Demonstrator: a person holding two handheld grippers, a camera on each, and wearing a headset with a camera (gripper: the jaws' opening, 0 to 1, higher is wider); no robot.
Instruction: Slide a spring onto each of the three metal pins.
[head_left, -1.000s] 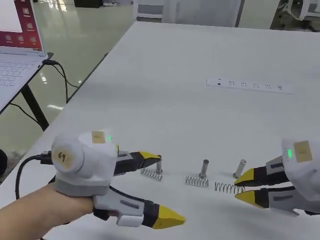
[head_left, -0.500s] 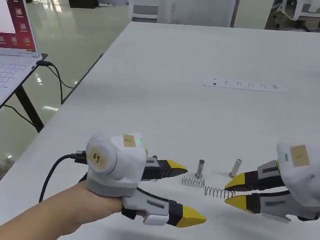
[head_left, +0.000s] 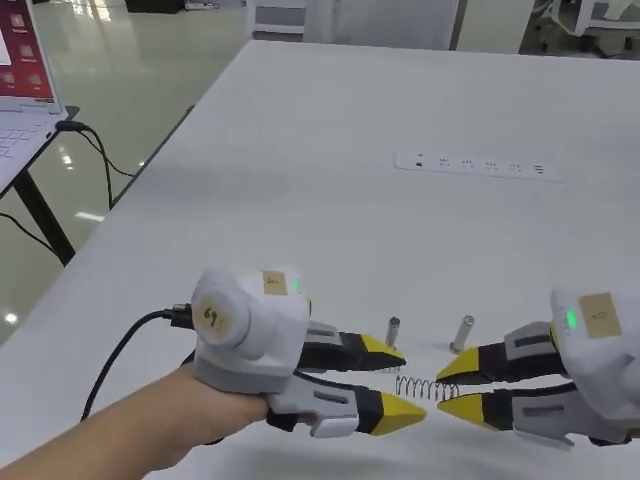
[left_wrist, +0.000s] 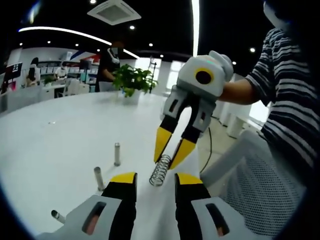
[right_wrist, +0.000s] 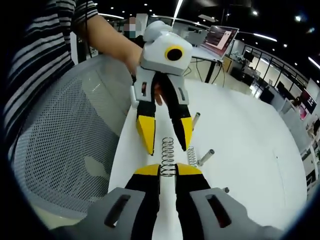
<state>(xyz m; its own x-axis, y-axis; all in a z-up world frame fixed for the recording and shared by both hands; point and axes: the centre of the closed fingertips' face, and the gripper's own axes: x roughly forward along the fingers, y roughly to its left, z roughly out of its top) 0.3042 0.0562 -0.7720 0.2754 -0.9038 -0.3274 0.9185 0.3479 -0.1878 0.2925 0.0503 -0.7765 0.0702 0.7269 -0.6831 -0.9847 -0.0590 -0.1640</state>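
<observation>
Spring (head_left: 425, 387) held just above the worktop (head_left: 330, 200), near the pins (head_left: 392, 332).
The right gripper's (head_left: 441, 389) fingers are pinched narrow on one end of the spring. The left gripper's (head_left: 411, 385) fingers stand wide around its free end, with two upright pins just beyond.

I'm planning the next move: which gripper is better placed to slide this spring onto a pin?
Right. The right gripper holds one end of the spring in its jaws, near a metal pin; the left gripper is open, gripping nothing.

Open-plan office: white desk (head_left: 300, 150), laptop (head_left: 14, 60), power strip (head_left: 470, 166), mesh chair (right_wrist: 65, 145).
</observation>
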